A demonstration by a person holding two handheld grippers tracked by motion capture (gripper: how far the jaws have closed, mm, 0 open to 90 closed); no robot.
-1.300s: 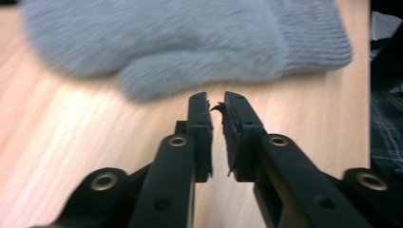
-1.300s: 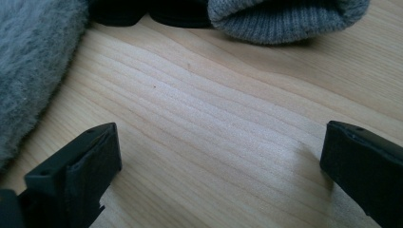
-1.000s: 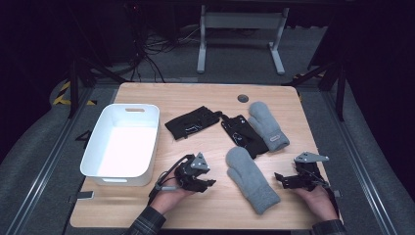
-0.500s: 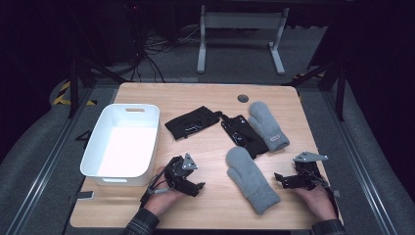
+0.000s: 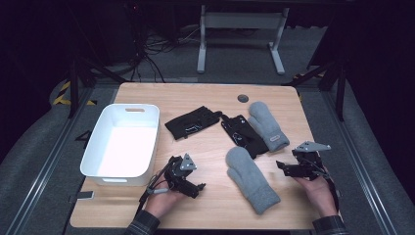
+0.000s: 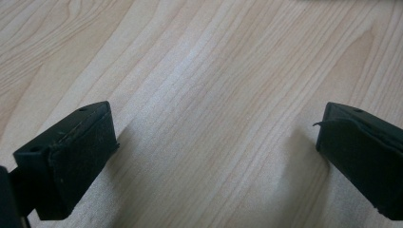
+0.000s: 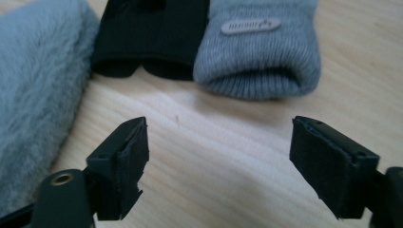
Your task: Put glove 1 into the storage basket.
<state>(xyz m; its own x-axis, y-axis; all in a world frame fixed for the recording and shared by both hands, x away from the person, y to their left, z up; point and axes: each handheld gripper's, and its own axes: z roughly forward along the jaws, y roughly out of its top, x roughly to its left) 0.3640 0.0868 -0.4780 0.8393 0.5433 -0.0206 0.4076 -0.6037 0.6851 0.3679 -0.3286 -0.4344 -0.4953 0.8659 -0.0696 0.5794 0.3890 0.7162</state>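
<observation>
With your right gripper [image 5: 285,168], jaws just narrowing but apart and empty, reach forward to the grey knit mitten's [image 7: 259,45] cuff and clamp it squarely; your left gripper [image 5: 195,185], jaws just spread wide over bare table [image 6: 199,95], waits.

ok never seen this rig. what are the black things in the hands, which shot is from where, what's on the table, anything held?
No robot arm here: a person holds a two-jaw hand gripper in each hand. The wide shot is a fixed camera above the person's side of the wooden table. It shows the left gripper and the right gripper. The two close shots come from cameras riding on each gripper, looking along its black jaws.

On the table: a white bin at left, two black gloves, a grey mitten near the front, and a second grey mitten behind it.

Nothing is held. The left jaws have just been opening over bare wood; the right jaws have just been closing, open still, with nothing between them, facing the far mitten's cuff.
</observation>
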